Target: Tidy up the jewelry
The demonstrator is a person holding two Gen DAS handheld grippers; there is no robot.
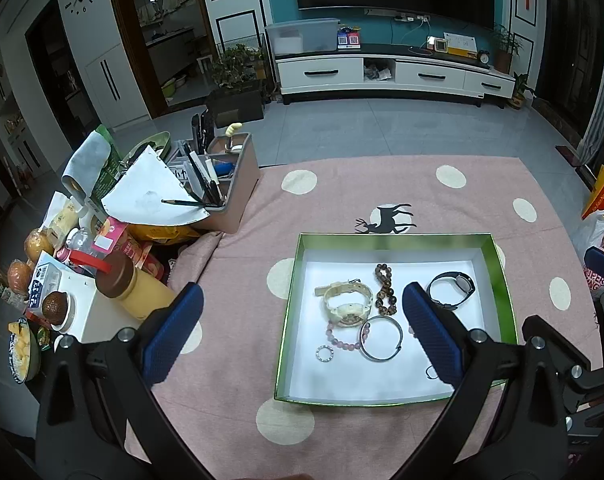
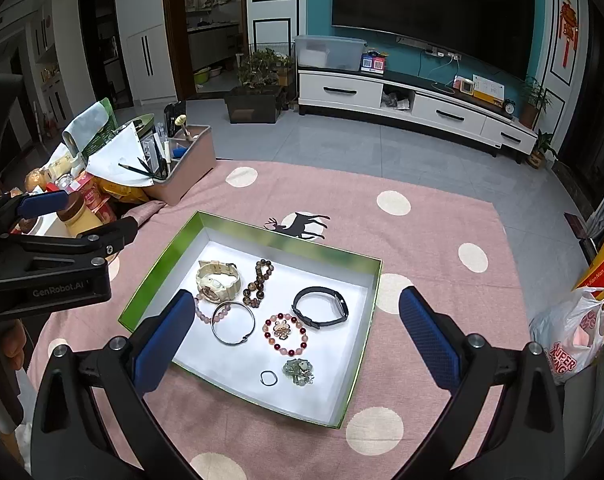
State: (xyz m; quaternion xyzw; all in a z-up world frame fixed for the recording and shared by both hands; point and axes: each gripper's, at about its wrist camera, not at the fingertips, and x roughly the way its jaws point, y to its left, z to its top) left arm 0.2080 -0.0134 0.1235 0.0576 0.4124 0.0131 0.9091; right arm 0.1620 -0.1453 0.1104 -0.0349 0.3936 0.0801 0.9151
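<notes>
Both grippers hang spread and empty above the box [image 2: 174, 246] on the pink cloth [image 2: 421, 248]. Between the left gripper's [image 1: 300, 328] fingers lie the cream watch [image 1: 347, 304], brown beads [image 1: 385, 290], bangle [image 1: 381, 338] and a small ring [image 1: 324, 352]; its right finger hides part of the box. Only the right gripper's [image 2: 296, 338] view shows the red-and-pink bracelet [image 2: 286, 332], jade piece [image 2: 300, 371], black loop [image 2: 268, 378] and whole black watch [image 2: 321, 307].

Both grippers [image 1: 298, 320] [image 2: 296, 324] wide apart, empty
</notes>
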